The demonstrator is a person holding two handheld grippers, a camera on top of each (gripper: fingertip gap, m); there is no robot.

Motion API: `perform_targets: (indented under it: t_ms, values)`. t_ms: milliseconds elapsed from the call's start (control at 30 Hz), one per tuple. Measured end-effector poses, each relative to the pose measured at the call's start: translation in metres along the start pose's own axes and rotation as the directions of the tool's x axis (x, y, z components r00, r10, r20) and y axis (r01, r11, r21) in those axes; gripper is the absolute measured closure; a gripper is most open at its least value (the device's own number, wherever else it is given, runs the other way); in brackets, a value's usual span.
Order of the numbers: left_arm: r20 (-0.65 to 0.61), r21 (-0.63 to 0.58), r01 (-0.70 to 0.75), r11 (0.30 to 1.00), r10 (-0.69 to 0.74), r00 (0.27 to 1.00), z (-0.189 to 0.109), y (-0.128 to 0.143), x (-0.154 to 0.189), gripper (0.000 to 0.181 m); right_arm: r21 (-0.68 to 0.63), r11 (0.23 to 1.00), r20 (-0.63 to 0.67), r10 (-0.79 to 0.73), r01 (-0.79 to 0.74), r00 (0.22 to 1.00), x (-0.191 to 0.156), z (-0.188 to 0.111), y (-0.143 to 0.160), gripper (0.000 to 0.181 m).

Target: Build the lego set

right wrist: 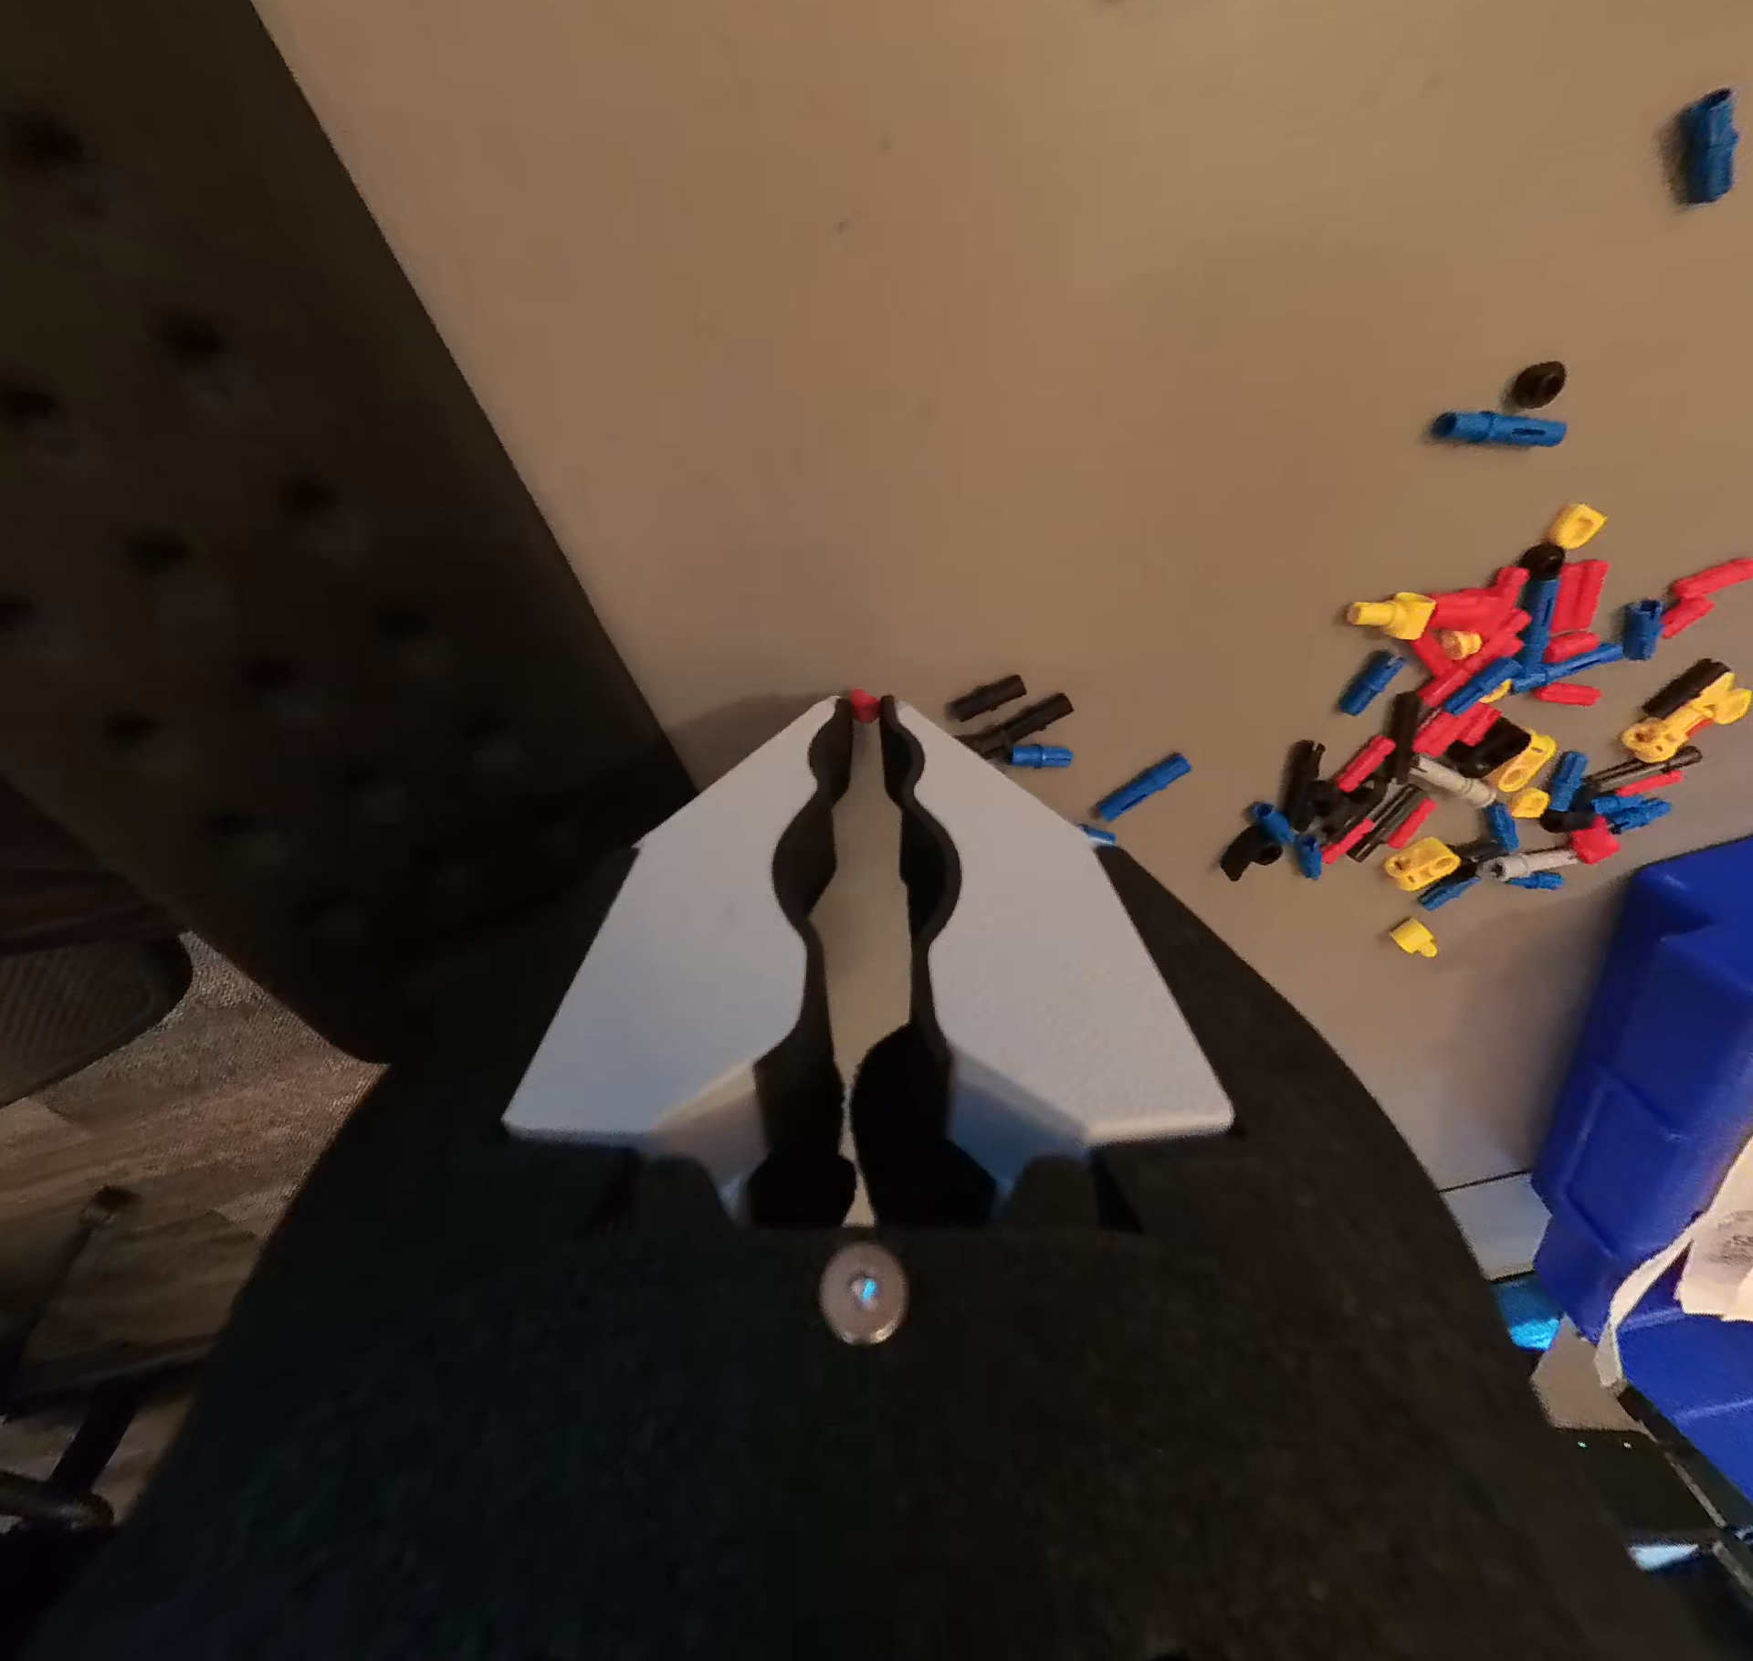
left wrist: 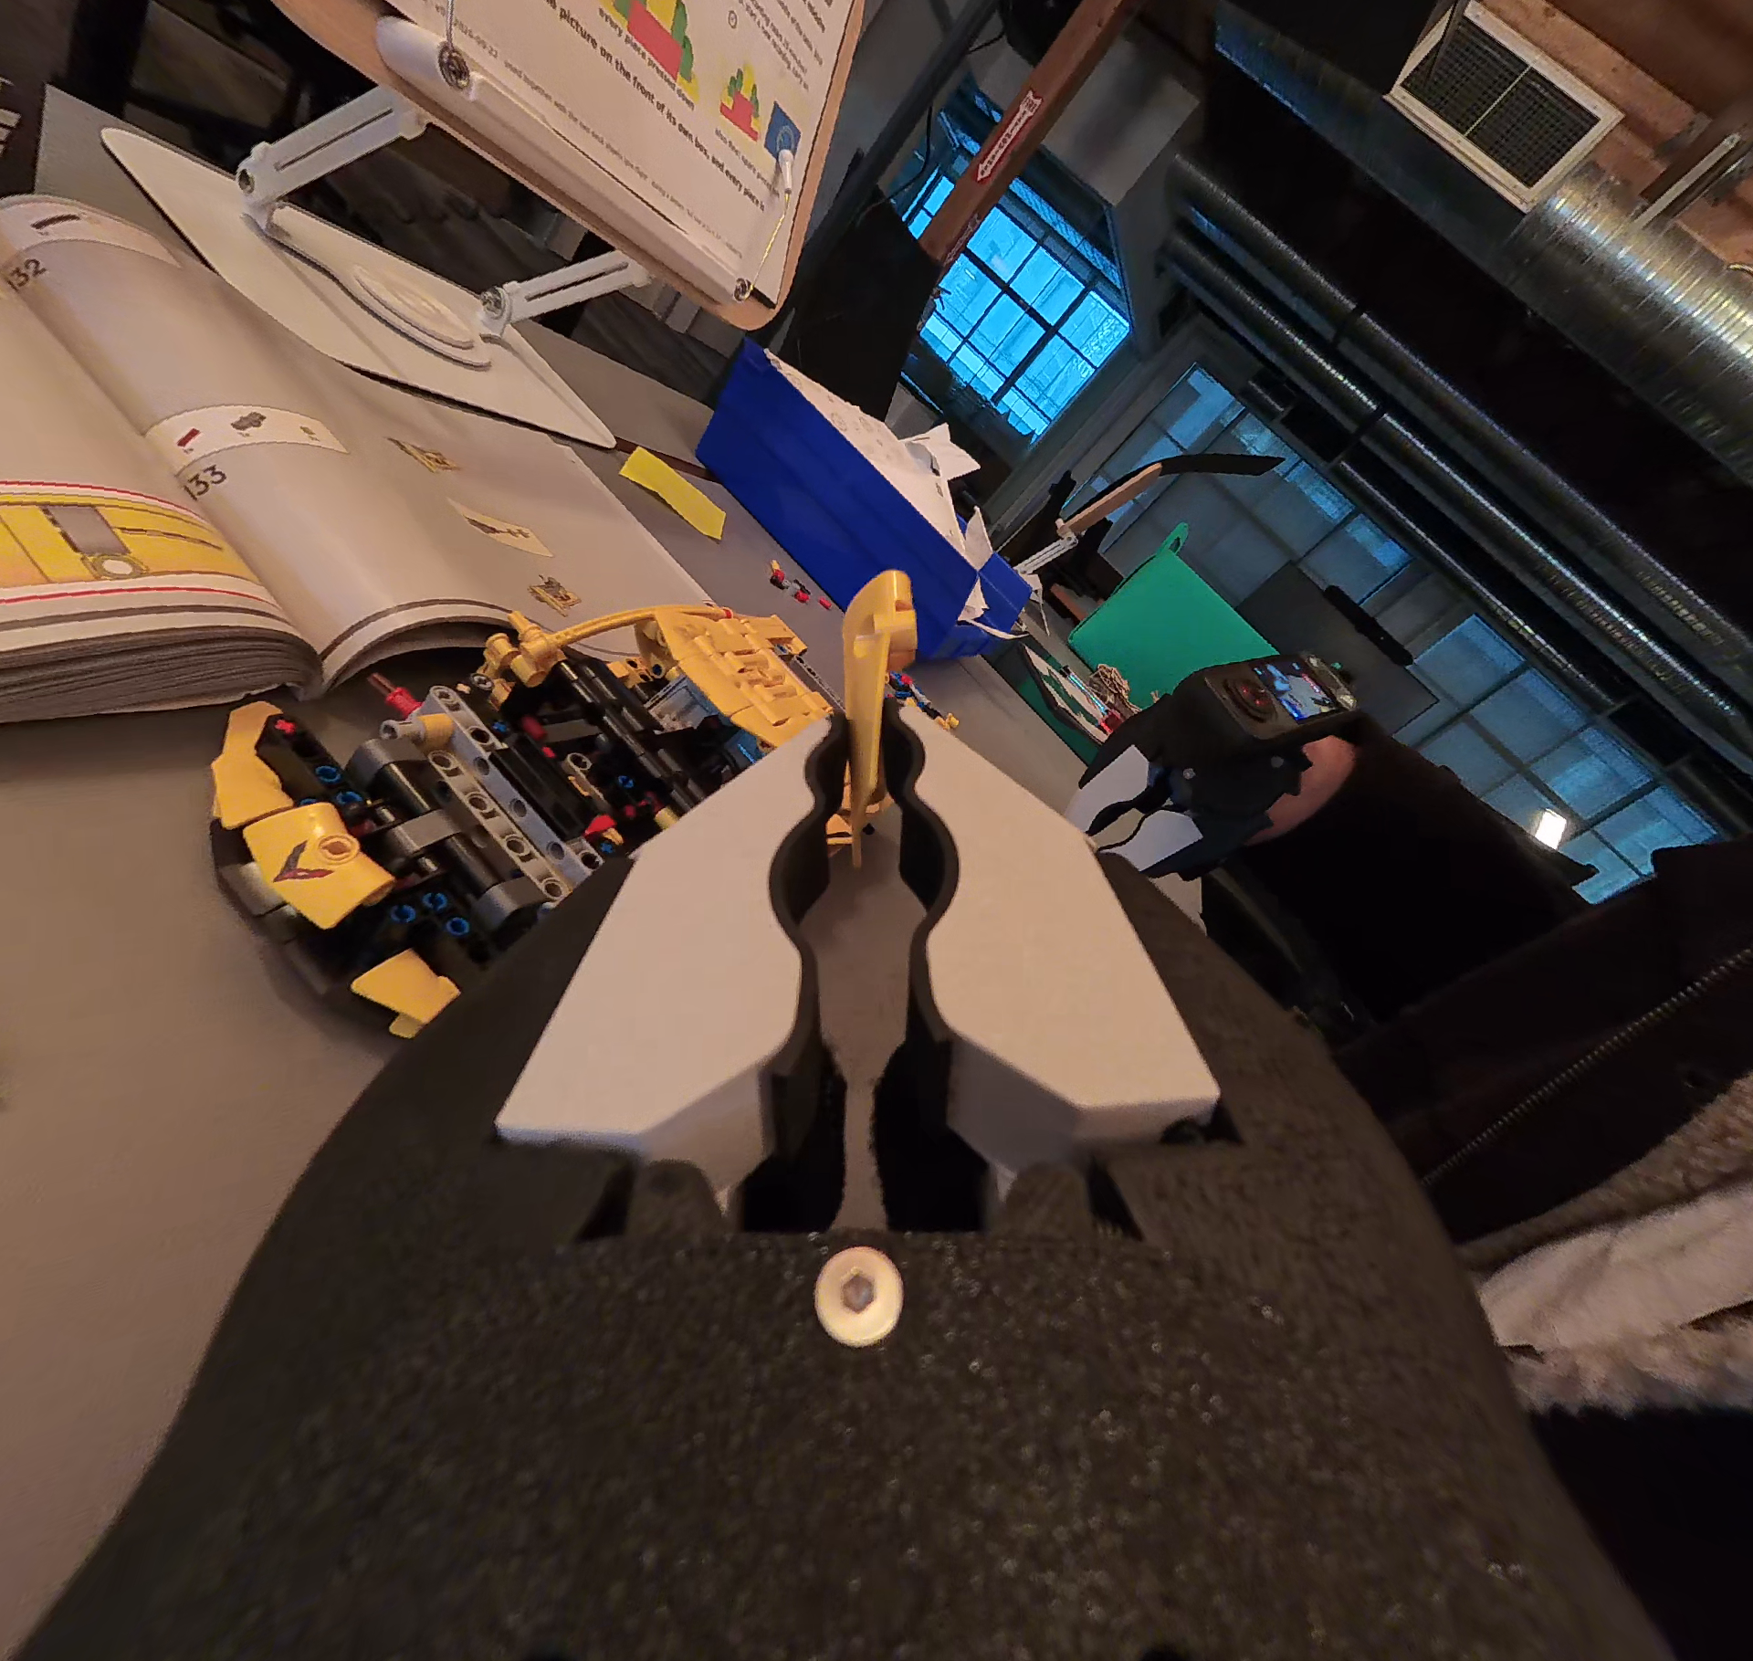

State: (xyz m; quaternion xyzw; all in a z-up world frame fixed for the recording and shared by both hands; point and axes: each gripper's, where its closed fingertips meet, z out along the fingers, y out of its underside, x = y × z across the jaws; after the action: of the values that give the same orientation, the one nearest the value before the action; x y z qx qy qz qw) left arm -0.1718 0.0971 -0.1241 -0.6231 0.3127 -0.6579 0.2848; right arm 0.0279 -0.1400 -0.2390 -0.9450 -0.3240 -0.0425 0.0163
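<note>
A yellow panel piece (left wrist: 877,667) stands edge-on between the fingertips of the left gripper (left wrist: 865,743). Its long axis runs away from the gripper, pointing out past the tips, with the rounded far end sticking well beyond them and the near end reaching back into the gap. The two fingers are clamped against its thin sides.

Just left of the panel piece, the half-built yellow and black car model (left wrist: 493,800) lies on the grey table (left wrist: 142,1094). Beyond the model, an open instruction booklet (left wrist: 285,515) rests on the table. A blue bin (left wrist: 835,496) sits behind and right of the panel piece, near it. The right gripper shows farther to the right of the panel piece.

In the right wrist view, the right gripper (right wrist: 861,709) pinches a small red piece (right wrist: 860,703) at its very tips, the fingers nearly together; only the piece's end shows, so its axis cannot be told. A loose heap of small pins and connectors (right wrist: 1499,743) lies on the table well right of the red piece.
</note>
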Motion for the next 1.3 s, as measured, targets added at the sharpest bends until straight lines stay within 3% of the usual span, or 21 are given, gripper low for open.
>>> perform_targets:
  t_ms: [500,1300]
  values:
    - [-0.01,0.002,0.002,1.0,-0.002,1.0,0.0003,-0.0004,0.0019,0.174,0.163,0.986,-0.025,0.048,-0.043,0.999,0.0044,0.0036,-0.005,0.177]
    - [-0.02,0.0,0.014,1.0,-0.014,1.0,0.0009,0.0009,0.0019,0.174,0.19,0.976,0.042,0.095,-0.101,0.995,0.002,0.0068,-0.0068,0.176]
